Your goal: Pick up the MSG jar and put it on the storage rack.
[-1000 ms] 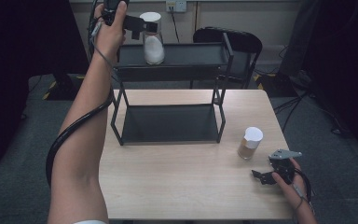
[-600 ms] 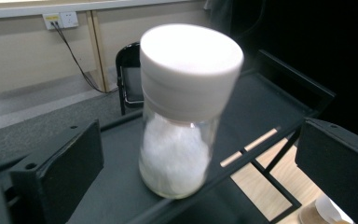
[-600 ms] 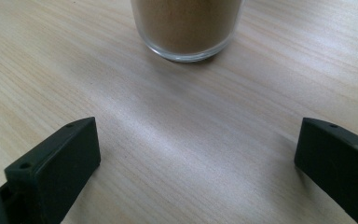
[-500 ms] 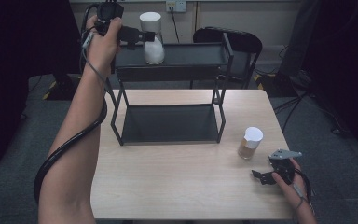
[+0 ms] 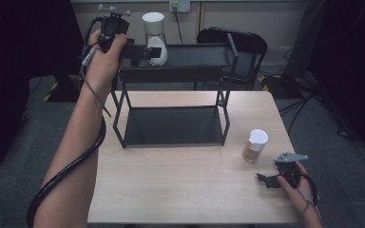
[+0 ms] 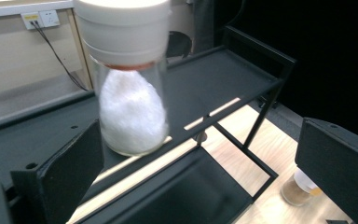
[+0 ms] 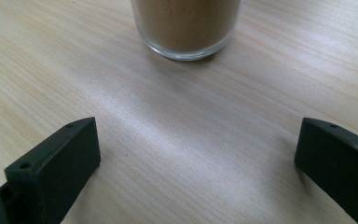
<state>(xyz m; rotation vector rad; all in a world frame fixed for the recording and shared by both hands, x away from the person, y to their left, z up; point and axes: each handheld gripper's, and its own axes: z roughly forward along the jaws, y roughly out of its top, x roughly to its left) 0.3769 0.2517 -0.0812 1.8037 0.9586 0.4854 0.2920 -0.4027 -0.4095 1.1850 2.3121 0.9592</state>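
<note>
My left claw [image 5: 145, 50] is up at the top shelf of the black rack [image 5: 221, 71], jaws spread wide and the white-powder jar [image 6: 130, 100] standing just ahead between them, not gripped. From above that gap's hard to judge, but the left gripper view makes it obvious. My right claw [image 5: 271, 179] sits low on the table [image 5: 171, 190], also wide open, with the brown-powder jar [image 7: 186, 28] standing just in front of it.

A black rack [image 5: 180, 71], pale wood-grain table [image 5: 185, 190], white-capped jars of white [image 5: 156, 42] and brown powder [image 5: 255, 145] are seen.
</note>
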